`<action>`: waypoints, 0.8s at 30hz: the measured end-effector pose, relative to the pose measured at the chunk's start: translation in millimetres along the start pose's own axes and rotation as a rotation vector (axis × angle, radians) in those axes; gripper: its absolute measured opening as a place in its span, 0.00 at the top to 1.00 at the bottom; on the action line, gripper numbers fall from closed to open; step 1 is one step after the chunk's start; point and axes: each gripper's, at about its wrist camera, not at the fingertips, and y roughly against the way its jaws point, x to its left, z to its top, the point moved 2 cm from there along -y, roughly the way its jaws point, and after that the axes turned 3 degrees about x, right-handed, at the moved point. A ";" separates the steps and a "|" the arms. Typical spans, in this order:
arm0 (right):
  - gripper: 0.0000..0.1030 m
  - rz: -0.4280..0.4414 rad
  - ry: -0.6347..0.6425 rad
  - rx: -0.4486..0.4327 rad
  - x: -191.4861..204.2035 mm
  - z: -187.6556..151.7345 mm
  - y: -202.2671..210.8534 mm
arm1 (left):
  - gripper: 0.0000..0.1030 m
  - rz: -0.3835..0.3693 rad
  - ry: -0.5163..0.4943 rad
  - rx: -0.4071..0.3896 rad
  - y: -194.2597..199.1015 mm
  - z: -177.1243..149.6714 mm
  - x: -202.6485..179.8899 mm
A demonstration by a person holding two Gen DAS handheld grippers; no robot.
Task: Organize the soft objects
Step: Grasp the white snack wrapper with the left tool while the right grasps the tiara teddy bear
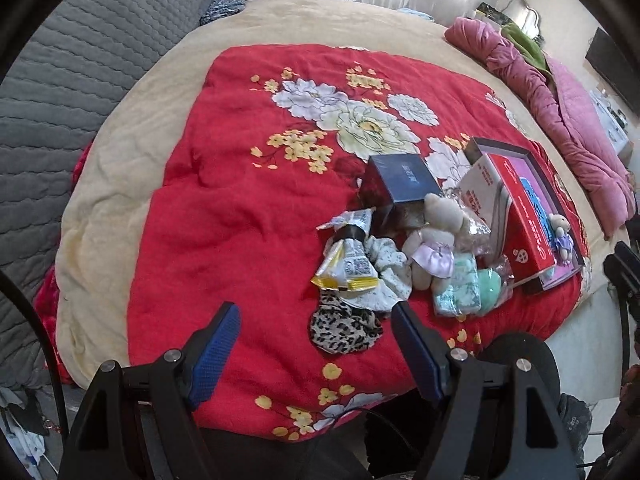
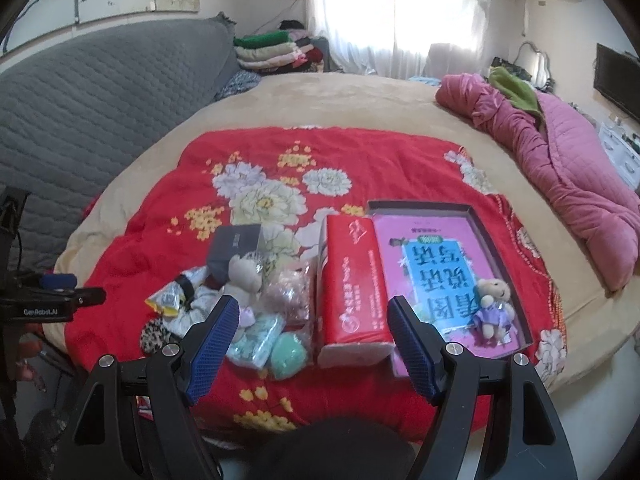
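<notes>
A heap of small things lies on the red floral quilt (image 1: 240, 216). In the left wrist view I see a leopard-print scrunchie (image 1: 344, 328), a white floral scrunchie (image 1: 386, 276), yellow snack packets (image 1: 344, 268), a cream teddy in a lilac skirt (image 1: 434, 240), a mint tissue pack (image 1: 458, 288) and a mint ball (image 1: 490, 286). My left gripper (image 1: 316, 320) hangs open just above the leopard scrunchie, holding nothing. In the right wrist view my right gripper (image 2: 312, 314) stands open over the red tissue pack (image 2: 352, 296). A second small teddy (image 2: 492, 306) lies in the open box (image 2: 516, 280).
A dark blue box (image 1: 400, 188) stands behind the heap. The open box holds a pink and blue book (image 2: 436, 272). A pink padded coat (image 2: 560, 160) lies on the bed's right side, folded clothes (image 2: 272, 52) at the back, a grey quilted headboard (image 2: 100, 92) on the left.
</notes>
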 end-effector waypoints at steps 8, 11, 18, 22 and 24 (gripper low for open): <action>0.25 0.022 0.026 0.052 9.0 -12.4 -20.9 | 0.25 -0.031 -0.063 0.035 -15.5 -4.2 -30.1; 0.25 0.033 0.036 0.069 13.3 -14.7 -29.8 | 0.25 -0.037 -0.071 0.053 -24.5 -4.2 -35.1; 0.25 0.087 0.077 0.117 41.0 -12.0 -61.3 | 0.25 -0.034 -0.045 0.092 -45.8 0.6 -26.3; 0.25 0.121 0.114 0.153 65.5 -9.0 -85.7 | 0.25 -0.030 -0.023 0.112 -58.0 7.4 -17.4; 0.25 0.126 0.128 0.158 73.7 -6.8 -95.2 | 0.25 -0.031 -0.015 0.118 -62.7 10.6 -14.2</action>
